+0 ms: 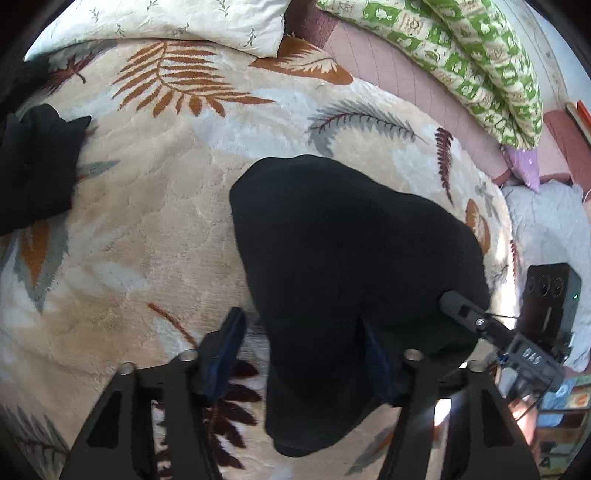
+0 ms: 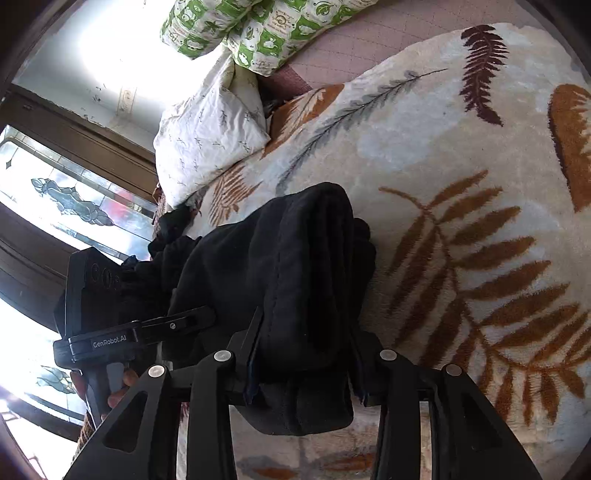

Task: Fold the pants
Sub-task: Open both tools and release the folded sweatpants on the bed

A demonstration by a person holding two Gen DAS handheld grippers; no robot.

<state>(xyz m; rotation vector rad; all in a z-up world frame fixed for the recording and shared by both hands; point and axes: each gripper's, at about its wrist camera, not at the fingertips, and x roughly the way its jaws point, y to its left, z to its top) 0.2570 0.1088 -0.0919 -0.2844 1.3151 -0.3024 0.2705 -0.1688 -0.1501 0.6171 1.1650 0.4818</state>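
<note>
The black pants (image 1: 343,266) lie as a folded bundle on the leaf-patterned blanket (image 1: 155,206). My left gripper (image 1: 303,354) is open; the left pad is bare over the blanket, and the bundle's near edge droops between the fingers against the right one. My right gripper (image 2: 303,358) has its jaws around the bundle's thick edge (image 2: 295,280), fabric filling the gap. The right gripper also shows in the left wrist view (image 1: 476,317), at the bundle's right side. The left gripper shows in the right wrist view (image 2: 140,328).
Another black garment (image 1: 33,170) lies at the blanket's left edge. A white pillow (image 1: 177,22) and green patterned pillows (image 1: 472,55) sit at the bed's head. A stained-glass window (image 2: 74,206) is beside the bed.
</note>
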